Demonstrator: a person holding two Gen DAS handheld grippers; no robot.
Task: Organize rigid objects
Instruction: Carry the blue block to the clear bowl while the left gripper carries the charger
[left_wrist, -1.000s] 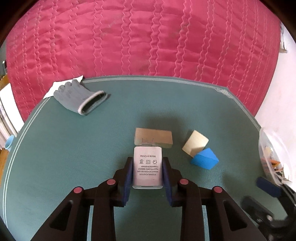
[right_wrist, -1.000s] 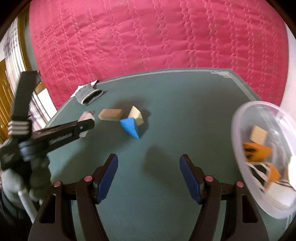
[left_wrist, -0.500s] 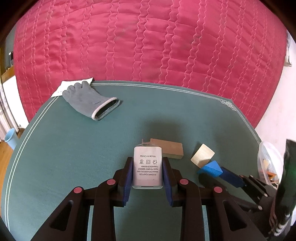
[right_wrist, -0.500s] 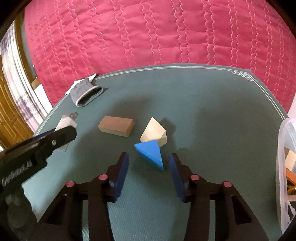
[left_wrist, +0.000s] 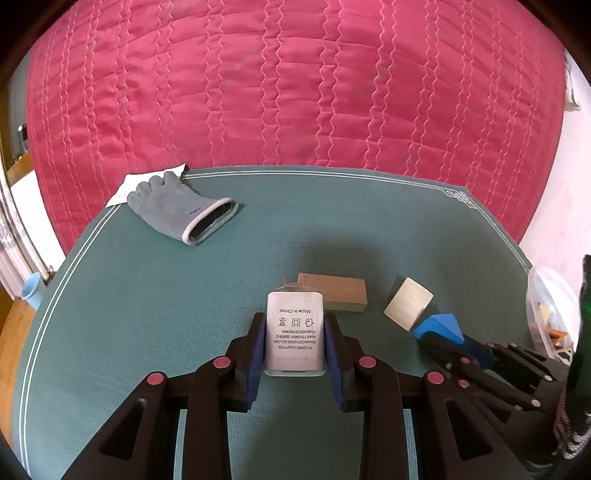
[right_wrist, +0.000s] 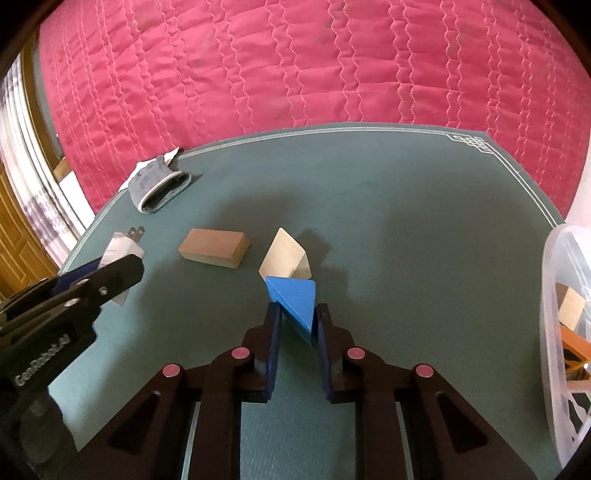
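Note:
My left gripper (left_wrist: 294, 332) is shut on a white power adapter (left_wrist: 294, 332), held above the green mat; the adapter also shows in the right wrist view (right_wrist: 123, 249). My right gripper (right_wrist: 297, 317) is shut on a blue triangular block (right_wrist: 293, 295), which touches a pale wooden wedge (right_wrist: 282, 254). A brown wooden block (right_wrist: 214, 247) lies to the left of the wedge. In the left wrist view the brown block (left_wrist: 341, 293), the wedge (left_wrist: 408, 308) and the blue block (left_wrist: 439, 326) lie ahead and to the right.
A grey glove (left_wrist: 177, 206) lies on white paper at the mat's far left corner. A clear plastic tub (right_wrist: 565, 332) with several blocks stands at the right edge. A pink quilt (right_wrist: 295, 66) rises behind the green mat (right_wrist: 406, 206).
My right gripper moved forward and left to the blue block and closed on it. My left gripper kept hold of the adapter and drew back a little.

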